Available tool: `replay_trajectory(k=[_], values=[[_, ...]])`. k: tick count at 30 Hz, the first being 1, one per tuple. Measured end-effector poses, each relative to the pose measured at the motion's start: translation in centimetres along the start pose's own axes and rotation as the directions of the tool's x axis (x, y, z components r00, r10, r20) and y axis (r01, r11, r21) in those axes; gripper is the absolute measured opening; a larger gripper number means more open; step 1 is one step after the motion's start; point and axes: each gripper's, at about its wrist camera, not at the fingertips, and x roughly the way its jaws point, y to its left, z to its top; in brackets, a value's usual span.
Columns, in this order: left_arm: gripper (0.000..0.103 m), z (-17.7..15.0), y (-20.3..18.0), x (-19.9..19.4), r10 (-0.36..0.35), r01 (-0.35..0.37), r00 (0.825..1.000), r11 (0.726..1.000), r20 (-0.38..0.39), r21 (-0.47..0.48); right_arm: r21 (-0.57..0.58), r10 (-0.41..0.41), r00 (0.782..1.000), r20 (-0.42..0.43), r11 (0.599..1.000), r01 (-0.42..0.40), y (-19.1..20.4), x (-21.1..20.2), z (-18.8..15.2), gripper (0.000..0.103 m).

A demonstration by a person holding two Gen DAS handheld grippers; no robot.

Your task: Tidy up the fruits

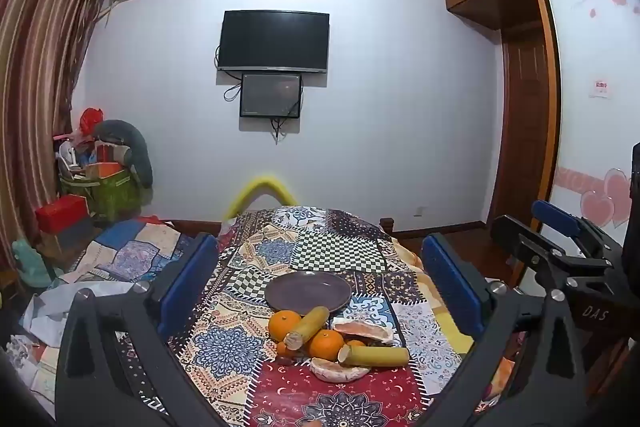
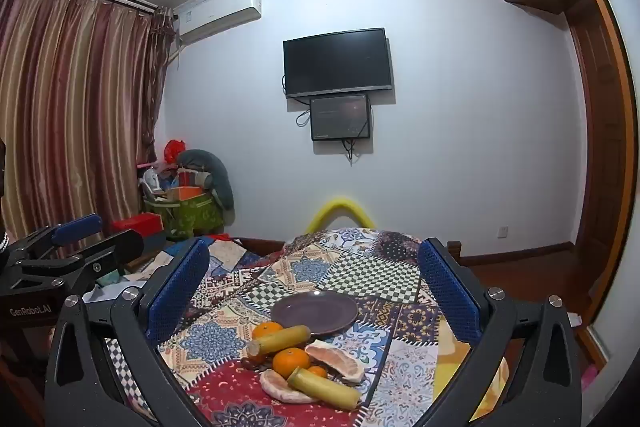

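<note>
A dark purple plate (image 1: 308, 290) (image 2: 316, 313) lies bare on the patchwork cloth. Just in front of it is a pile of fruit: oranges (image 1: 284, 324) (image 2: 291, 361), two yellow sugarcane pieces (image 1: 308, 325) (image 2: 326, 387), and two pomelo pieces (image 1: 362, 332) (image 2: 336, 357). My left gripper (image 1: 320, 291) is open and empty, held above and before the pile. My right gripper (image 2: 314, 299) is open and empty, likewise back from the fruit. Each gripper shows at the edge of the other's view, the right one (image 1: 560, 239) and the left one (image 2: 72, 243).
The table is covered by a patterned patchwork cloth (image 1: 340, 251). A yellow foam arch (image 1: 262, 193) stands at its far end. Boxes and bags (image 1: 100, 183) pile up in the left corner by the curtain. A wardrobe (image 1: 528, 107) stands at the right.
</note>
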Motion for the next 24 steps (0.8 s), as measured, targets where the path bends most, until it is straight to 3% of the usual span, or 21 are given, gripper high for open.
replay_trajectory(k=[24], values=[[0.103, -0.02, 0.26, 0.4, -0.014, 0.014, 1.0, 1.0, -0.008, -0.023, -0.008, 0.001, 1.0, 0.018, 1.0, 0.0, 0.15, -0.22, 0.12, 0.103]])
